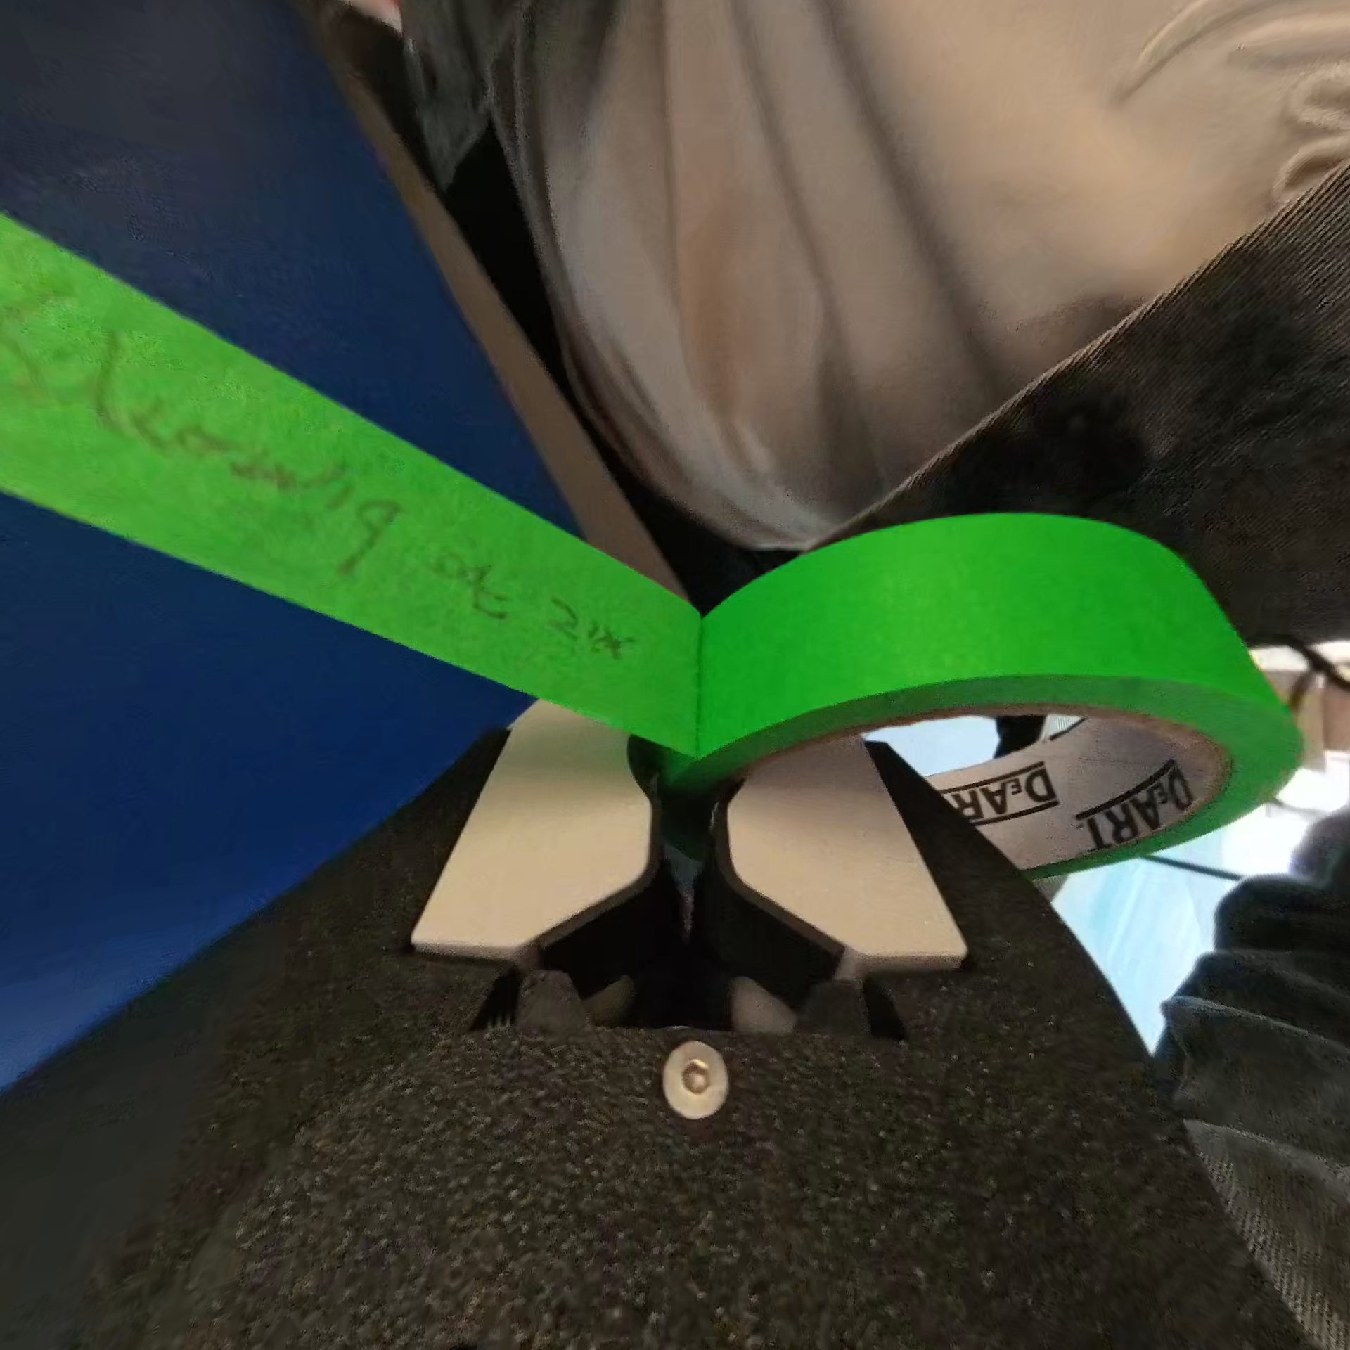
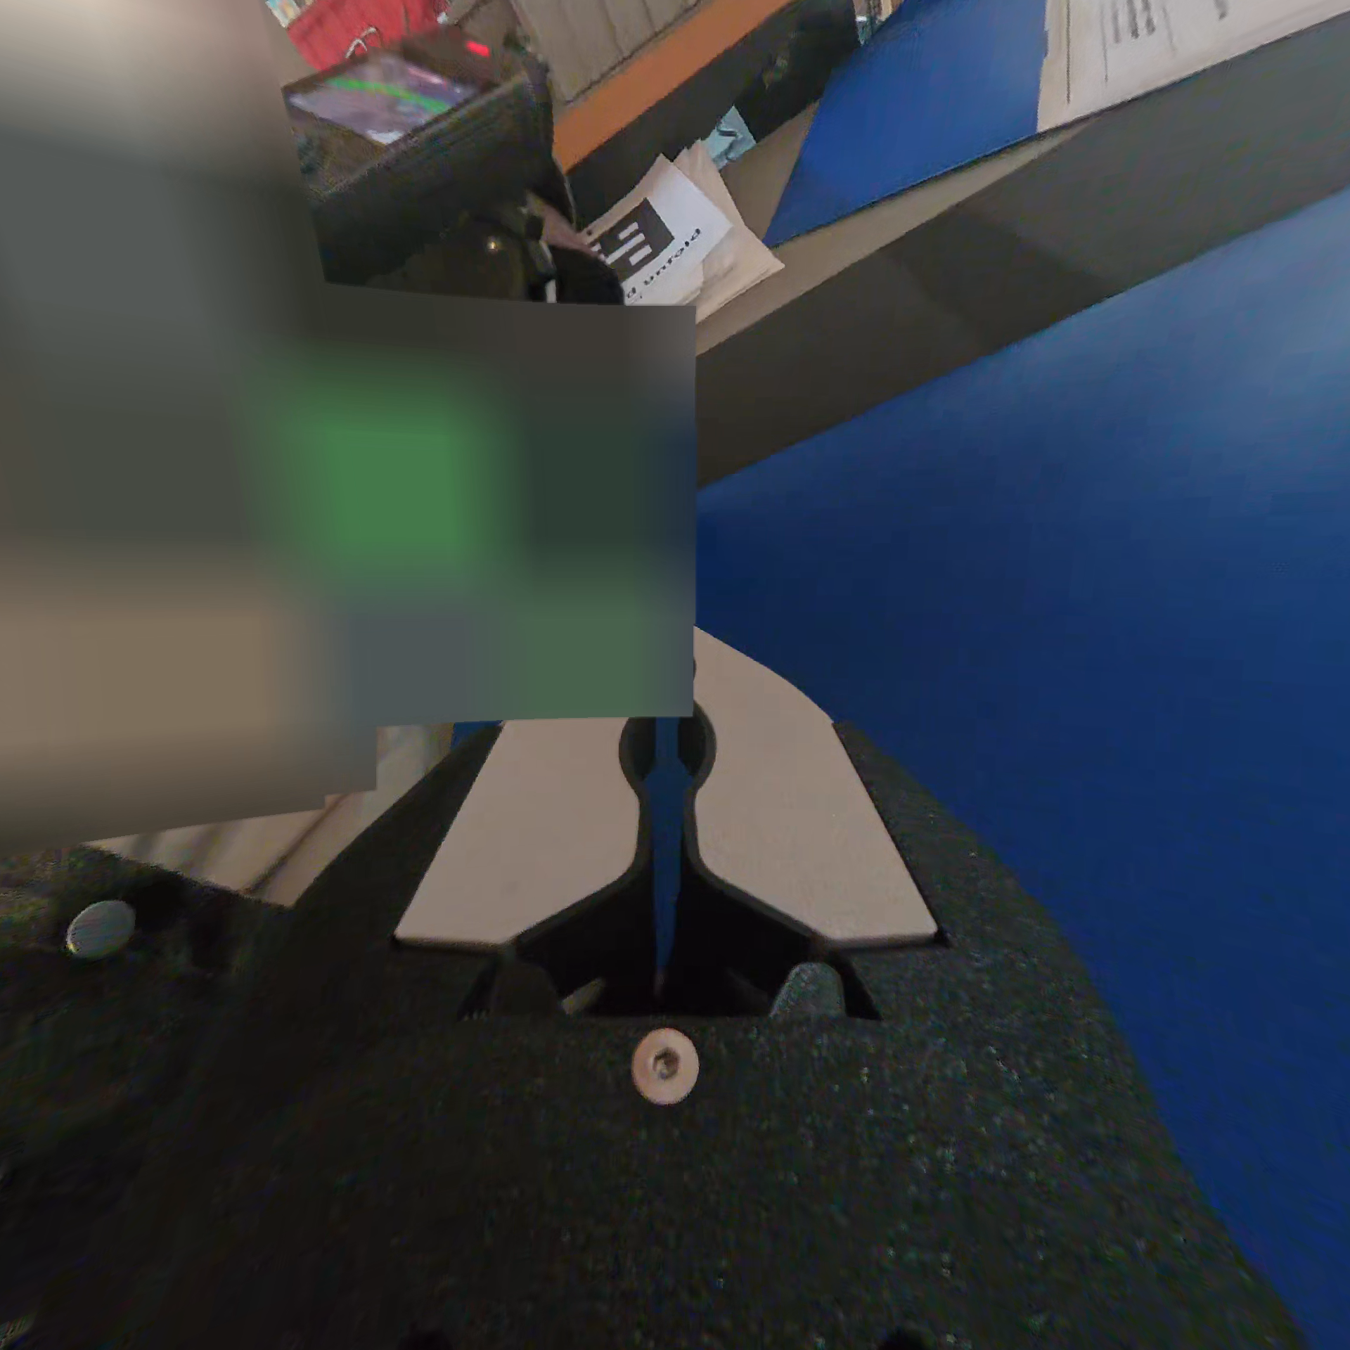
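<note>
My left gripper (image 1: 683,774) is shut on the rim of a green tape roll (image 1: 986,628), which sticks out to the right of the fingers. A length of green tape (image 1: 292,467) with handwriting on it runs off the roll to the far left, taut over a blue surface (image 1: 182,730). In the right wrist view my right gripper (image 2: 668,738) has its jaws drawn together with only a thin slit between them. Its tips are hidden behind a blurred patch, so I cannot tell whether it holds anything. It hangs over the blue surface (image 2: 1023,584).
A person's pale garment (image 1: 803,256) and dark sleeve (image 1: 1169,475) are close behind the roll. In the right wrist view a black device with a lit screen (image 2: 409,109), white printed sheets (image 2: 679,226) and a grey band (image 2: 950,270) lie beyond the blue surface. The tips of one gripper are about 20 centimetres away from the tips of the other.
</note>
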Available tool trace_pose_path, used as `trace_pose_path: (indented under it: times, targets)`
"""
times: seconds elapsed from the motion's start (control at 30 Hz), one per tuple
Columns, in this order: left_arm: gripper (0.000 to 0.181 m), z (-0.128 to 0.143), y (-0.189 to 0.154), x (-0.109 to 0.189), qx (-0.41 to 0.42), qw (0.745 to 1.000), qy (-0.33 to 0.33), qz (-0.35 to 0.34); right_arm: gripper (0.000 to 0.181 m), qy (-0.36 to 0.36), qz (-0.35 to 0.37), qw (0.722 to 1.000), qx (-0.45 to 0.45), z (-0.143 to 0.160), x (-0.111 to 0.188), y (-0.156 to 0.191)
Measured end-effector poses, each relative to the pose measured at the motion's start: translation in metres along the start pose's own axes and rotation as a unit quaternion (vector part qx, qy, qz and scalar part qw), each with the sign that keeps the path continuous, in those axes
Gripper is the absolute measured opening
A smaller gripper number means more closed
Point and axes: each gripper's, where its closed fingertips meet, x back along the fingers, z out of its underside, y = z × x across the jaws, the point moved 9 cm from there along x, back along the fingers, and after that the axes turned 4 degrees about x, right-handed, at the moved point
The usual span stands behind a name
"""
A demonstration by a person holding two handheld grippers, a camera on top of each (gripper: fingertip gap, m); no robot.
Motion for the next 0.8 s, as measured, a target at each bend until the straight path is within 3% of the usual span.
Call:
trace_pose_path:
  times: [0.2, 0.23, 0.37, 0.67, 0.8]
  targets:
    - [0.008, -0.005, -0.002, 0.033, -0.012, 0.998, 0.053, 0.015, 0.004, 0.015, -0.009, 1.000, 0.019, -0.013, 0.008, -0.002]
    - [0.008, -0.006, -0.003, 0.034, -0.016, 0.998, 0.059, 0.022, 0.023, 0.020, -0.012, 1.000, 0.003, -0.011, 0.009, -0.005]
    - [0.008, -0.008, -0.005, 0.034, -0.020, 0.996, 0.081, 0.029, 0.028, 0.018, -0.076, 0.995, -0.064, -0.001, 0.010, -0.011]
    - [0.007, -0.005, -0.014, 0.030, -0.020, 0.992, 0.108, 0.057, 0.033, 0.022, -0.038, 0.998, -0.054, 0.003, 0.032, -0.020]
    - [0.007, -0.005, -0.019, 0.034, -0.018, 0.991, 0.114, 0.067, 0.036, 0.000, -0.101, 0.995, -0.002, -0.011, -0.001, 0.013]
